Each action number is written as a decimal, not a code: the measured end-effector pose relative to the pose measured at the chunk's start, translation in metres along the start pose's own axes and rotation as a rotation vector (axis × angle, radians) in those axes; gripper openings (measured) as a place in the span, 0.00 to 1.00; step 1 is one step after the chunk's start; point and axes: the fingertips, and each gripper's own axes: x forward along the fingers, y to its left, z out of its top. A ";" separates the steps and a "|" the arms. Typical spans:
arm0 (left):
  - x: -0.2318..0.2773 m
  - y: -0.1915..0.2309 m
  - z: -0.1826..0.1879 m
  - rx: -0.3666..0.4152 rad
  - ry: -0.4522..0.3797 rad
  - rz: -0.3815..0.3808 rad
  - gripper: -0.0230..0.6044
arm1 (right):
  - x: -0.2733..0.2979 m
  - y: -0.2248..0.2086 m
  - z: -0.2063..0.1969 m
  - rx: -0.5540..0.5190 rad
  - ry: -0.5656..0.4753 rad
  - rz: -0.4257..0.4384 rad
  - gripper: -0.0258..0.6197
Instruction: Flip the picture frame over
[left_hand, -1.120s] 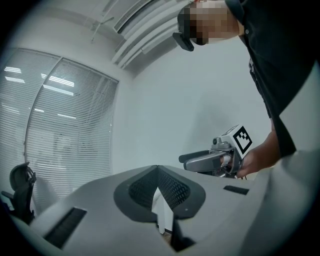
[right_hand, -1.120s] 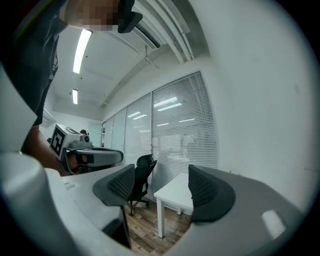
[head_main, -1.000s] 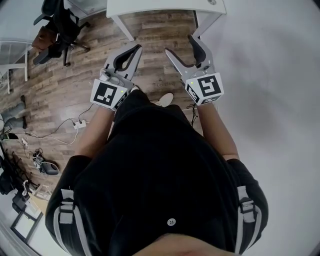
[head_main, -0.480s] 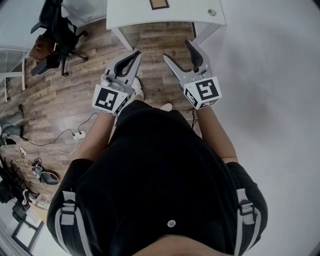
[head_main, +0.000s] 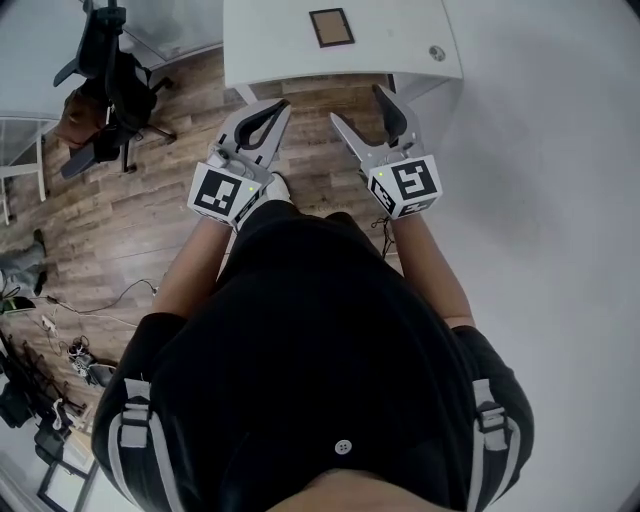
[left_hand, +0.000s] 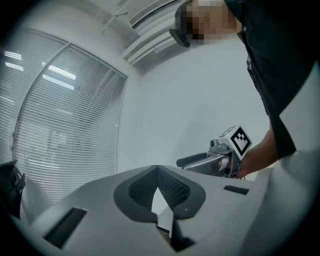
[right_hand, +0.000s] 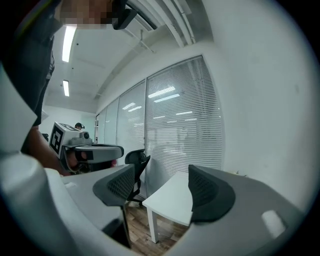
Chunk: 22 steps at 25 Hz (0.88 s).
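Picture frame (head_main: 331, 27) on table (head_main: 270, 45); left gripper (head_main: 281, 104) closed, right gripper (head_main: 358, 105) parted, empty.

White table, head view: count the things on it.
2. A picture frame lies near the middle; a small round object sits toward the right edge. The table's far part is out of view, so more may be hidden.

Black short-sleeved top (head_main: 320, 340), white button (head_main: 343, 443), grey shoulder straps (head_main: 133, 432); the grey left gripper (head_main: 279, 103) and right gripper (head_main: 357, 104) bear black-and-white marker cubes (head_main: 220, 192).
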 end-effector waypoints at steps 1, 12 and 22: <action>0.001 0.010 0.000 0.002 -0.002 -0.008 0.04 | 0.010 0.000 0.000 0.002 0.002 -0.005 0.57; 0.005 0.105 -0.016 -0.019 0.010 -0.061 0.04 | 0.092 -0.002 -0.004 0.018 0.045 -0.082 0.57; 0.036 0.143 -0.028 -0.052 0.005 -0.050 0.04 | 0.126 -0.034 -0.012 0.016 0.078 -0.092 0.57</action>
